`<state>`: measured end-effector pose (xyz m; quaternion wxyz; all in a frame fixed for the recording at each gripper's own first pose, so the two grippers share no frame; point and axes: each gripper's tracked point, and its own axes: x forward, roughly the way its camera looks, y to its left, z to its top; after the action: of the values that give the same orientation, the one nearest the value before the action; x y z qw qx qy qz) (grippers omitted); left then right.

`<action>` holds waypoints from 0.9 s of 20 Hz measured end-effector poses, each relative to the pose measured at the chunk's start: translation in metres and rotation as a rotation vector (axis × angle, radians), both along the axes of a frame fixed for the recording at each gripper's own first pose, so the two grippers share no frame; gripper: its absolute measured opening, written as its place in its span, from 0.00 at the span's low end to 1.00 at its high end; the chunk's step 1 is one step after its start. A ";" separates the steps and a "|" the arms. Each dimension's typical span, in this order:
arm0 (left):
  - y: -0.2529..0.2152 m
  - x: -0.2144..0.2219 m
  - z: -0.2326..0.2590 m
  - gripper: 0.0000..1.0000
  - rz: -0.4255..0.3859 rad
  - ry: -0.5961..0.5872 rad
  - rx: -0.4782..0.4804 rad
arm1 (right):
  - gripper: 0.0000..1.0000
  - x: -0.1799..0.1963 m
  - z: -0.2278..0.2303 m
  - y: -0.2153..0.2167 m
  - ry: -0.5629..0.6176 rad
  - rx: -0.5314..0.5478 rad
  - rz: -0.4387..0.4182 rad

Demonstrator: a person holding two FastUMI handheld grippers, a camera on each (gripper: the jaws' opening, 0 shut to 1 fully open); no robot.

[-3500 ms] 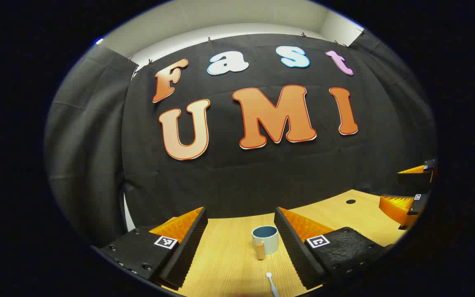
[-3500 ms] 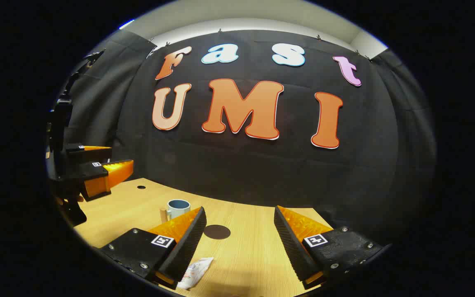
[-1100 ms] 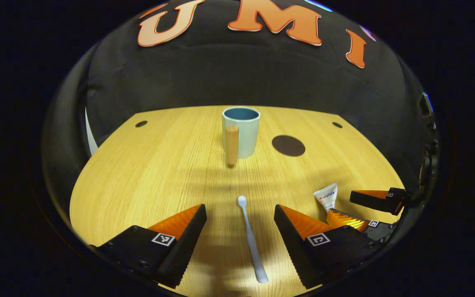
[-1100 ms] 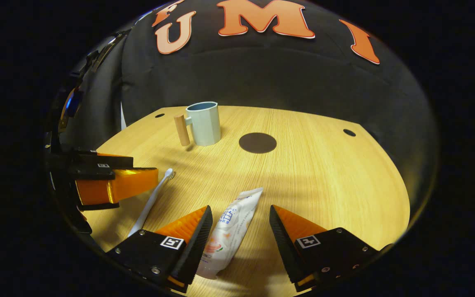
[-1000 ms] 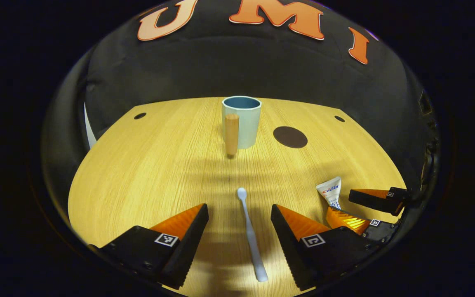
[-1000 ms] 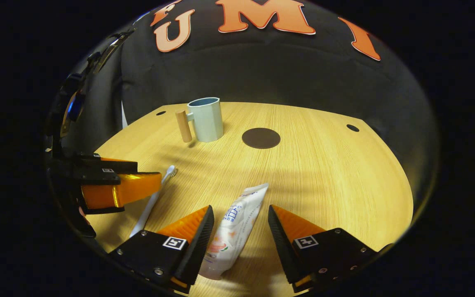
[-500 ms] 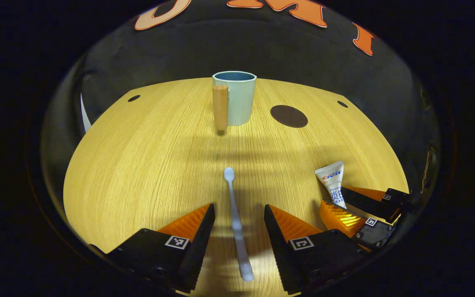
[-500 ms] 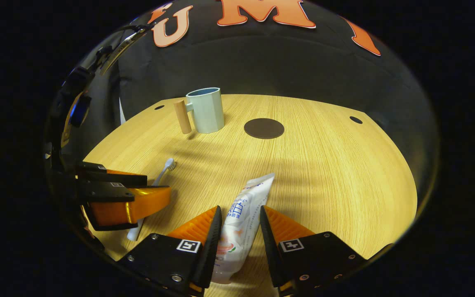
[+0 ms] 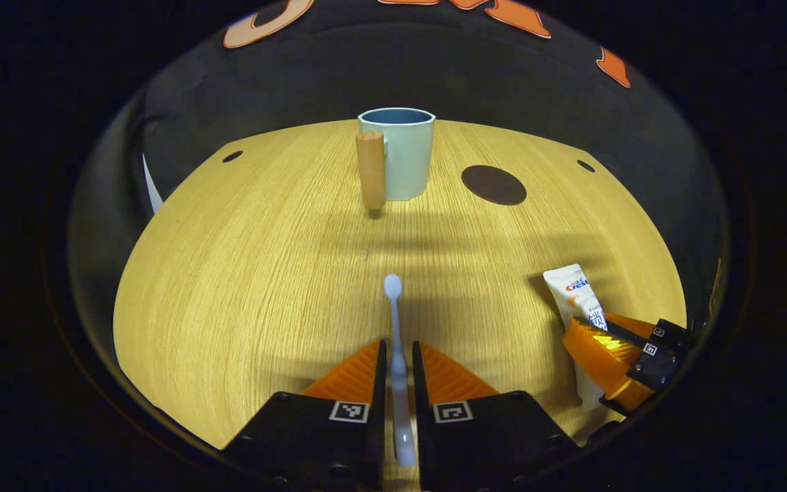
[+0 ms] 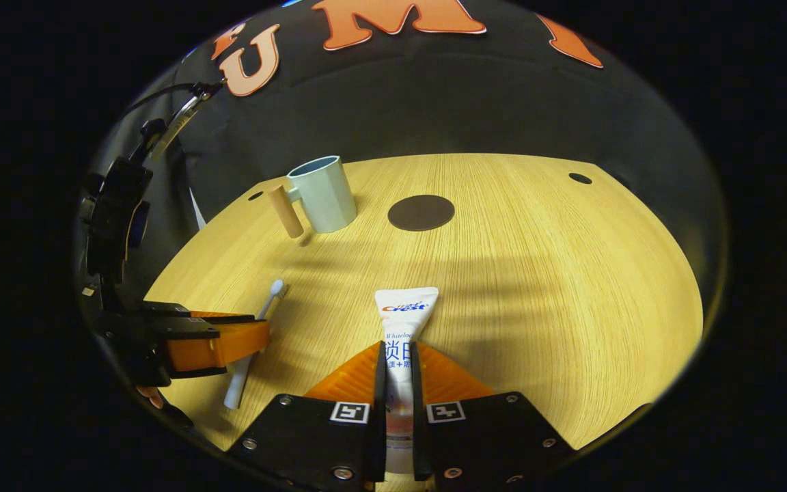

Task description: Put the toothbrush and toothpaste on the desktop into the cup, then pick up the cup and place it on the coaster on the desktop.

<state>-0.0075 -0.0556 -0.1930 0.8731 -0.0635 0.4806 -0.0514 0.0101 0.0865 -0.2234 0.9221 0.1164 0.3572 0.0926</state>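
Toothbrush (image 9: 393, 321): long axis runs straight from your left gripper (image 9: 397, 355) toward the cup (image 9: 402, 160); jaws clamped on its handle. Right gripper (image 10: 397, 362) likewise grips the toothpaste (image 10: 404, 321).

A light wooden table (image 9: 243, 273) with small dark holes near its far corners stands before a black cloth wall (image 9: 393, 75).

I see a light wood-grain table (image 9: 243, 273) with three small dark round holes toward its far edge: one at the far left corner (image 9: 232, 156), one at the far right (image 9: 585, 166), black cloth wall (image 9: 339, 75) behind it.
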 end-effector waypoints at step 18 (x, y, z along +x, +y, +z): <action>0.044 0.025 -0.003 0.04 -0.007 -0.265 -0.107 | 0.09 0.018 0.090 -0.022 -0.236 0.144 -0.067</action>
<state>0.0180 -0.0114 -0.1963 0.9241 -0.1008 0.3580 -0.0879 0.0277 0.0642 -0.1331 0.9495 0.1825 0.2348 0.1002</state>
